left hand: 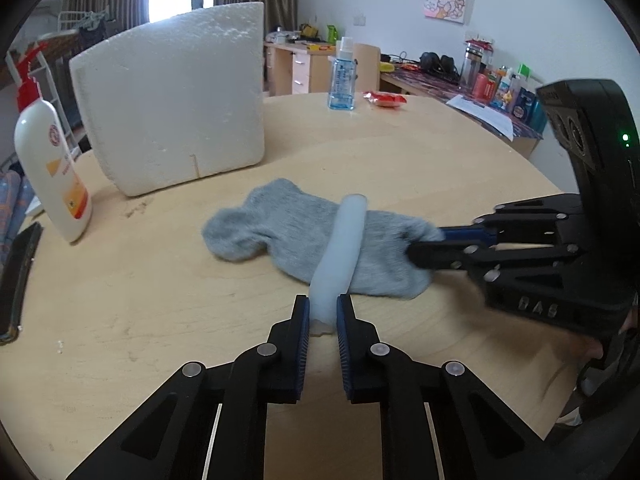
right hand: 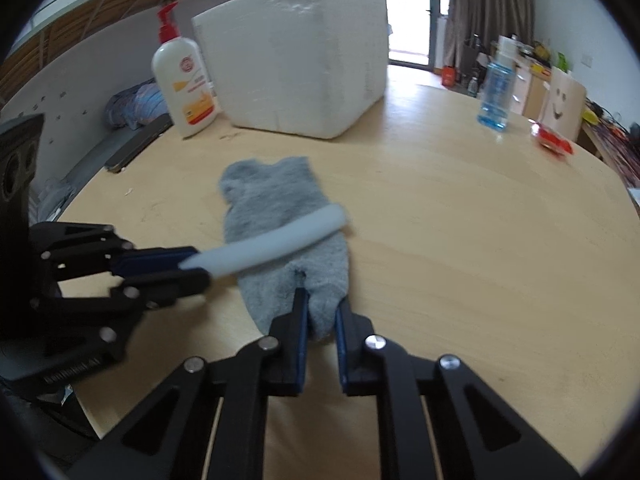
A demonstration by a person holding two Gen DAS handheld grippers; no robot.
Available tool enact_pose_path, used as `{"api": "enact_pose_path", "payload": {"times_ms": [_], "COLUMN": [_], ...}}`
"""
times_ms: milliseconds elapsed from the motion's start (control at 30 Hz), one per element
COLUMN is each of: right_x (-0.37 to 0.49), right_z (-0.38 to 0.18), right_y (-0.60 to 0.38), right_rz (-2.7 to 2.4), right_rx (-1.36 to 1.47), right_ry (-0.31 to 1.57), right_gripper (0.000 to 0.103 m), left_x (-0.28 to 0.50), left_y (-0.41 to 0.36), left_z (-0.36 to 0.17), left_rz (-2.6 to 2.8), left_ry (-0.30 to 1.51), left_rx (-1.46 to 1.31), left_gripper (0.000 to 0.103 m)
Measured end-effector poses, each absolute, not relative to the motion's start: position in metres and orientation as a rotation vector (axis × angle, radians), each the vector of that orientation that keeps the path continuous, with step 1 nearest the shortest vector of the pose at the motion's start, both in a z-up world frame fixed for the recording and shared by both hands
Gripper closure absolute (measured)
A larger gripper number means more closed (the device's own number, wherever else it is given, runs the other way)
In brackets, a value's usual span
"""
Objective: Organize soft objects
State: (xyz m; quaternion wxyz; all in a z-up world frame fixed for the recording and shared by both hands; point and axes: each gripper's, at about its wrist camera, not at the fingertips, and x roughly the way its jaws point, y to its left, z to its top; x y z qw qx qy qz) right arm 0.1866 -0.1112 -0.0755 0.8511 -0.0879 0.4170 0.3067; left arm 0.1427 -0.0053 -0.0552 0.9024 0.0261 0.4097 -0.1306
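A soft grey knitted sock [left hand: 304,236] lies flat on the round pale wooden table [left hand: 400,160], in front of the big white foam box [left hand: 172,100] that stands toward the back of the tabletop. Across the middle of the sock rests a pale blue-white soft foam tube [left hand: 344,248], its far end just past the sock's edge on the box side and its near end sticking out on the side away from the box.

The left gripper [left hand: 323,312] has its blue-padded jaws drawn narrow onto that near end of the tube, so the tube is pinched and held. The right gripper [right hand: 322,312] comes at the sock from the end farthest from the box; its jaws are also narrow, with a bunched fold of the sock's end pressed between the pads.

The step in hand looks like the pick-up of both soft things together, each tool having taken its own piece. By my judgement the task is at an early stage, since both items are on the table and nothing soft has been put away.

The next move probably calls for lifting the tube clear of the sock first, or raising both at once, so the tube does not drag the sock sideways. Where they should go is not settled by the views; the foam box is a likely place, though whether it opens on top cannot be seen
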Motion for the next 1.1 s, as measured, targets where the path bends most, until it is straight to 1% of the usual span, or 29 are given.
{"api": "enact_pose_path", "payload": {"times_ms": [367,400,433,467,500,567,733,833,867,900,967,1100], "right_x": [0.187,0.186,0.185,0.183,0.181,0.179,0.176,0.172,0.172,0.173,0.177,0.182], "right_z": [-0.073,-0.072,-0.071,-0.069,-0.068,-0.064,-0.056,-0.053,-0.053,-0.054,-0.056,-0.058], "right_y": [-0.155,-0.154,-0.153,-0.151,-0.150,-0.152,-0.155,-0.152,-0.151,-0.151,-0.150,-0.148], "right_rz": [0.536,0.540,0.541,0.539,0.539,0.533,0.540,0.552,0.558,0.560,0.561,0.562], "right_rx": [-0.127,-0.134,-0.144,-0.155,-0.164,-0.165,-0.148,-0.169,-0.170,-0.164,-0.163,-0.157], "right_ry": [0.878,0.875,0.865,0.850,0.839,0.820,0.787,0.765,0.764,0.767,0.777,0.790], "right_gripper": [0.087,0.086,0.085,0.077,0.066,0.053,0.052,0.052,0.052,0.052,0.052,0.052], "left_x": [0.127,0.127,0.127,0.127,0.126,0.126,0.132,0.135,0.135,0.136,0.138,0.145], "left_y": [0.009,0.007,0.005,0.004,0.004,0.003,-0.007,-0.012,-0.012,-0.013,-0.014,-0.022], "left_z": [-0.057,-0.056,-0.055,-0.054,-0.052,-0.051,-0.056,-0.055,-0.054,-0.053,-0.052,-0.055], "left_rz": [-0.260,-0.277,-0.290,-0.303,-0.310,-0.322,-0.355,-0.385,-0.388,-0.387,-0.396,-0.408], "left_ry": [0.856,0.853,0.850,0.847,0.842,0.837,0.855,0.851,0.846,0.839,0.835,0.838], "left_rx": [0.075,0.081,0.087,0.094,0.097,0.098,0.136,0.152,0.158,0.162,0.161,0.178], "left_gripper": [0.088,0.087,0.086,0.084,0.080,0.080,0.079,0.073,0.067,0.057,0.048,0.048]}}
